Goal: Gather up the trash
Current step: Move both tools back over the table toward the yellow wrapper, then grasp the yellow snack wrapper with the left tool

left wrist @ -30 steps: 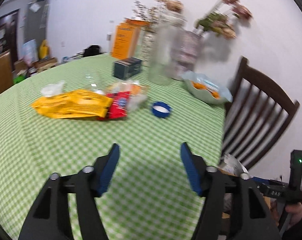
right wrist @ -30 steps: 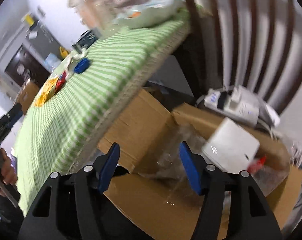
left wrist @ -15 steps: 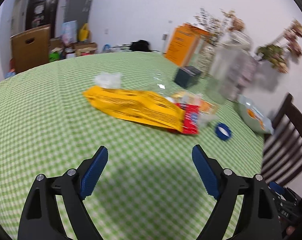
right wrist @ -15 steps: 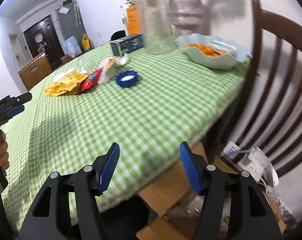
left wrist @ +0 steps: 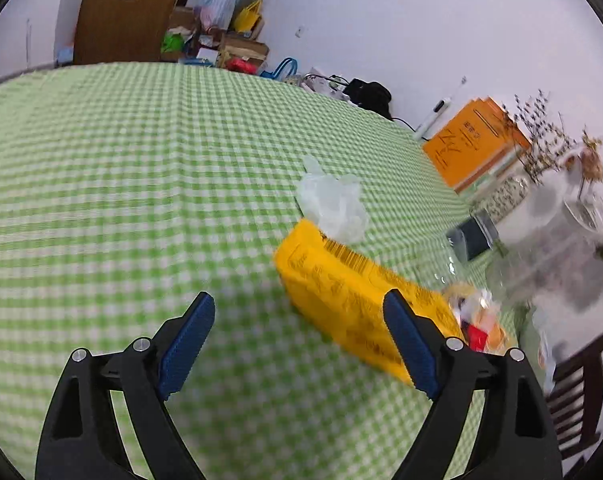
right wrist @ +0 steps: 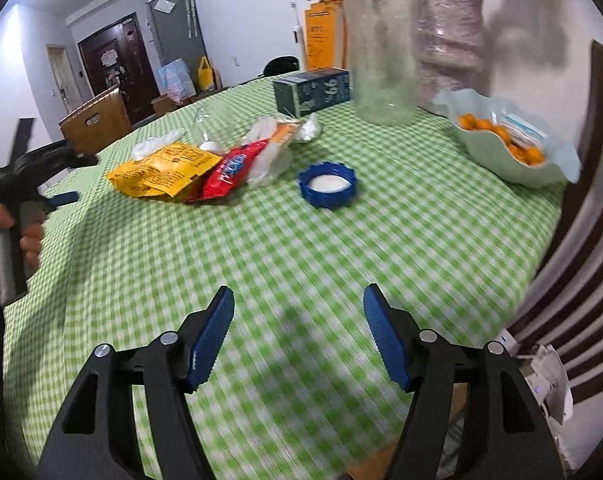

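While the green checked table (right wrist: 341, 248) fills both views, we hold our two grippers above it, each with nothing in it. Toward its far edge stand a tall glass jar (right wrist: 383, 40) and a vase (right wrist: 449, 36), with a pale bowl of oranges (right wrist: 513, 152) by the right edge next to a dark wooden chair (right wrist: 597, 208). A dark carton (right wrist: 313, 90) sits just left of the jar. Near the middle lies the trash: a yellow bag (left wrist: 353, 304), a red wrapper (right wrist: 233, 170) touching it, crumpled clear plastic (left wrist: 333, 204) at the bag's far end, and a blue cap (right wrist: 328, 184) apart from the pile. Our left gripper (left wrist: 299, 344) stands wide open, the near end of the yellow bag showing between its fingers, unpinched. Our right gripper (right wrist: 297, 338) hangs over bare cloth near the front edge, its jaws opening with nothing between them.
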{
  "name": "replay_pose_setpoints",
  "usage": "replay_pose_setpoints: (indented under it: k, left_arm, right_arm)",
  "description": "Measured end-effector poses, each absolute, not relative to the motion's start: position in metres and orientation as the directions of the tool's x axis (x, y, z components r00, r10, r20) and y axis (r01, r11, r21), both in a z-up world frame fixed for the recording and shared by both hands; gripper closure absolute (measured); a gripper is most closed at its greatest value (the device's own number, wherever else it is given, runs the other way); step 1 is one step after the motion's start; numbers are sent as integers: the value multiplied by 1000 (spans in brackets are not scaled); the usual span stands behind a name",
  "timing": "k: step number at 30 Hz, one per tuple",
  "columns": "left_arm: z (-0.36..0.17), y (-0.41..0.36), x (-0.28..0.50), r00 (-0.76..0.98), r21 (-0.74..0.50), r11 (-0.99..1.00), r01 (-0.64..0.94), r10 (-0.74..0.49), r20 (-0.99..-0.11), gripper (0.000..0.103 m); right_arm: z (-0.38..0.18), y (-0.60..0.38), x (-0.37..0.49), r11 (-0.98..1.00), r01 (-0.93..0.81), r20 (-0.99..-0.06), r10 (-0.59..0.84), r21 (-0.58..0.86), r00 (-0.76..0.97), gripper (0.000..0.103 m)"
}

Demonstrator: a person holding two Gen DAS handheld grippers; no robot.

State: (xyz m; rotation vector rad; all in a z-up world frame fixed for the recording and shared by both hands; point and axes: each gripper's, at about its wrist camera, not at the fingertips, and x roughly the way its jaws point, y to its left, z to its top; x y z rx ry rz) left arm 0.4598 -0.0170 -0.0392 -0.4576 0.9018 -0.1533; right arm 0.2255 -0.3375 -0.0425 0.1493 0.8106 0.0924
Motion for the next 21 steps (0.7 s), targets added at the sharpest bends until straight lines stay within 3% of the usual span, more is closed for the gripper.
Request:
replay_pose_setpoints:
  k: [2,5,6,8,10,15,21]
  left_arm:
    - [-47,-21,472,620,-446,891,-87,-302,-725,26]
    - [-58,-29,487,608,-469,878,-97,-321,-727,42]
    - [-61,-32,489,601,-470,878,-89,-329,-728,52]
    - [-65,-37,491,593,-472,879,-67,-346,-728,58]
    - [-69,-41,491,573,-482,875,-47,-372,-730,81]
    - [-74,-31,490,567,-546,835,-67,-419,-710,89]
    - [-32,-15,473,633,-589,808,-9,-452,-629,91]
  right_arm:
    - [-42,-333,230,986,-33,-716,142,163,684,38]
    - [-42,-327,237,989,-42,-719,134,145,682,38]
    - [-42,-324,240,990,-43,-721,127,133,681,38]
    - [-43,-323,245,992,-41,-724,118,123,680,38]
    - [-42,-323,251,993,-27,-721,100,112,685,38]
    - [-39,-325,277,998,18,-704,32,64,710,38]
    - [-48,-338,325,994,105,-738,-59,16,672,38]
